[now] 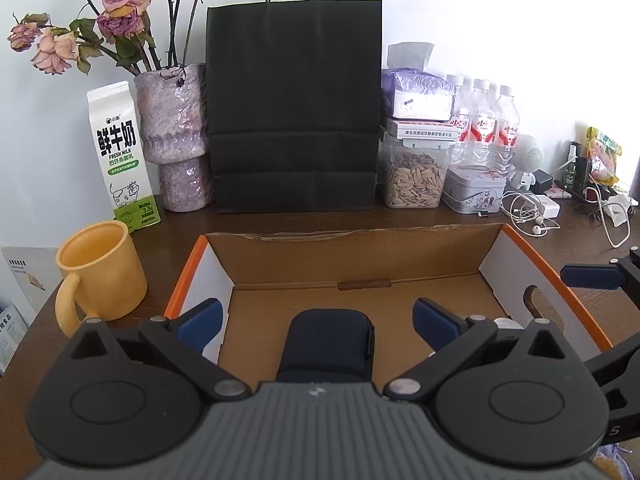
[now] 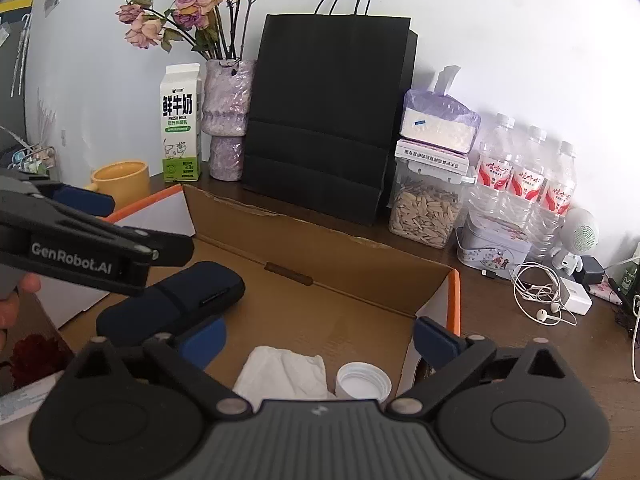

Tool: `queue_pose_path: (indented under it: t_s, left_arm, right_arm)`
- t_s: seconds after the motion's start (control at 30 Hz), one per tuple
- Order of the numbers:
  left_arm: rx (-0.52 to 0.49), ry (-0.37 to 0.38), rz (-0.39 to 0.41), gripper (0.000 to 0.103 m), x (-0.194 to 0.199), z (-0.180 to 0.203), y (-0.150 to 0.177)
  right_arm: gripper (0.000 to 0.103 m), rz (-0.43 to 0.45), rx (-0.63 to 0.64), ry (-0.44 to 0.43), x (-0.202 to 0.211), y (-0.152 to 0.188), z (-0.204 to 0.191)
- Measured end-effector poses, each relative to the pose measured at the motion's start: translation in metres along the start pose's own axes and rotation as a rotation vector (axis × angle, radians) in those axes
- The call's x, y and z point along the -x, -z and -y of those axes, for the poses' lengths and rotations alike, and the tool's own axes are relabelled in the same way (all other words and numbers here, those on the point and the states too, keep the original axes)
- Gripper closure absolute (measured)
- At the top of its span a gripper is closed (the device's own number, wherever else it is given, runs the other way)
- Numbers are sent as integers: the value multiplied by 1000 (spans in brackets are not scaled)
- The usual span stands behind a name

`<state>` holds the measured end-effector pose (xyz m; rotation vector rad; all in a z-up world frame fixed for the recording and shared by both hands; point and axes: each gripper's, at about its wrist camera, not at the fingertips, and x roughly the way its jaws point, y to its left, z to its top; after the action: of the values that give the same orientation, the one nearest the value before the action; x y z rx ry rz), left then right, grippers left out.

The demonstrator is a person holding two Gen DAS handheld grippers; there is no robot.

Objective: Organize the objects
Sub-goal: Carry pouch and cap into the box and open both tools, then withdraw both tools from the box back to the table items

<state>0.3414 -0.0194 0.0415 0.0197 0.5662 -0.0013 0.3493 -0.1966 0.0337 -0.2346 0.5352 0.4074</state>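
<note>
the left gripper (image 1: 318, 318) has its jaws wide apart over the open cardboard box (image 1: 352, 256). a dark blue case (image 1: 328, 344) lies on the box floor between the two blue pads, but the pads do not touch it and nothing is held. the right gripper (image 2: 320, 340) is also spread wide and holds nothing. below it, inside the same box, lie a crumpled white tissue (image 2: 286, 372) and, just beside it, a white bottle cap (image 2: 362, 380) with its hollow side up. in the right wrist view the case (image 2: 176, 304) lies to the left of the tissue, partly under the left gripper. the box stands on a dark wooden table (image 1: 176, 232). a yellow mug (image 1: 100, 276) stands just beside the left wall of the box. behind the box a black paper bag (image 1: 294, 108) stands upright, with a milk carton (image 1: 122, 156) and a vase of dried roses (image 1: 174, 136) to its left. to its right stand a jar of seeds (image 1: 414, 178), a small tin (image 1: 472, 190) and water bottles (image 1: 486, 120), and white earphones (image 1: 528, 210) lie near them.
</note>
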Motion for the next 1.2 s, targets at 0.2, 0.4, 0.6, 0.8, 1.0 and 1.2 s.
queue_pose_path:
  t_s: [0.2,0.4,0.6,0.8,1.0,1.2]
  left_arm:
    - [6,-5,-1,0,15,-1,3]
    - [5,-10,23,0,44,-2,6]
    - [8,-13,46,0,77,-5,13]
    - [24,-16,71,0,111,-11,27]
    - [36,-14,84,0,141,-15,44]
    - [38,-10,91,0,164,-15,60]
  right_arm:
    - [0,4,-27,9,15,5,0]
    - [0,31,-40,14,44,10,-6]
    - [0,61,-50,15,78,18,-15]
    - [0,87,-68,15,111,30,-27]
    - [0,106,-82,9,141,48,-41]
    - [0,105,-95,3,163,66,-52]
